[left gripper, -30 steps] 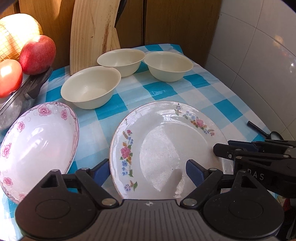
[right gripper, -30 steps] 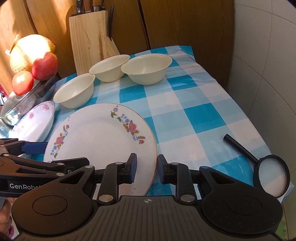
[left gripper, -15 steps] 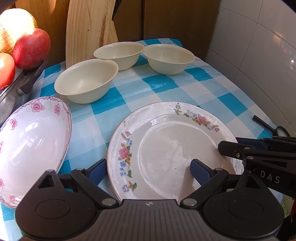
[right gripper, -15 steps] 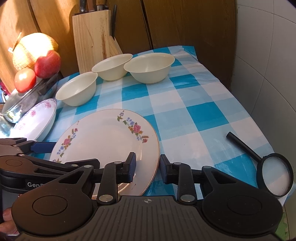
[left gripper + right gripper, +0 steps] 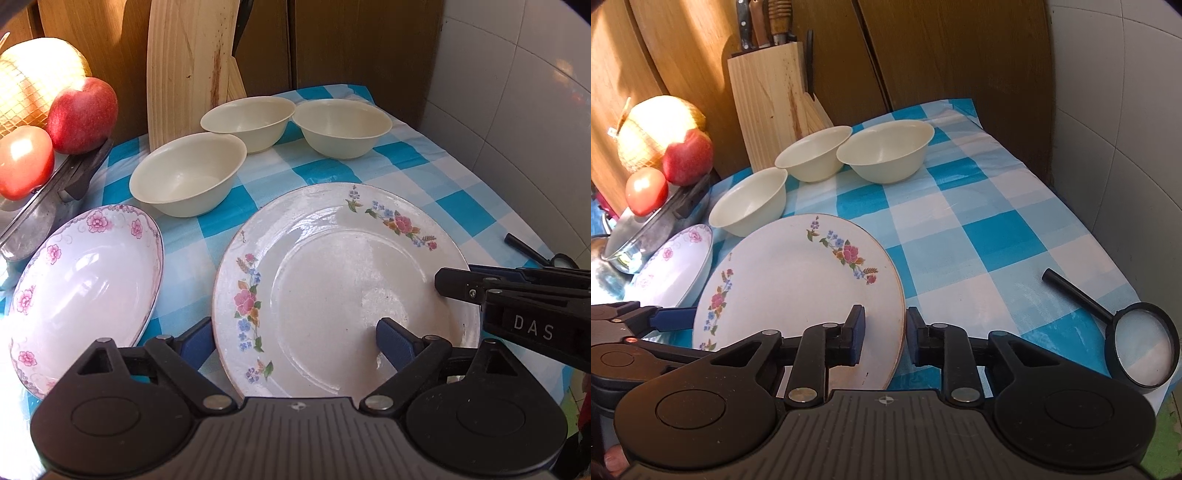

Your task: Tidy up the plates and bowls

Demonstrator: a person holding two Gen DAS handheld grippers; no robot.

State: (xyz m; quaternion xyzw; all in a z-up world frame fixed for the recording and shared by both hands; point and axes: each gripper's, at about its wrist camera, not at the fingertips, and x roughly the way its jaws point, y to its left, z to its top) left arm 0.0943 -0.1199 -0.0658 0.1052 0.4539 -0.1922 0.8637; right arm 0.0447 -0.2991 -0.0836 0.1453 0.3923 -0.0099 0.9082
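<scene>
Straddling the floral plate (image 5: 798, 295) rim, right gripper (image 5: 884, 334) gapes.

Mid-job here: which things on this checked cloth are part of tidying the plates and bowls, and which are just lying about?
Job: floral plate, with the right gripper astride its rim; pink-flowered plate; three cream bowls.

Lying about: magnifying glass, knife block, apple, tomato.

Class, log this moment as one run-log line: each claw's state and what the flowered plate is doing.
left claw: open, straddling flowered plate | right claw: open, astride plate rim | plate: on tablecloth
</scene>
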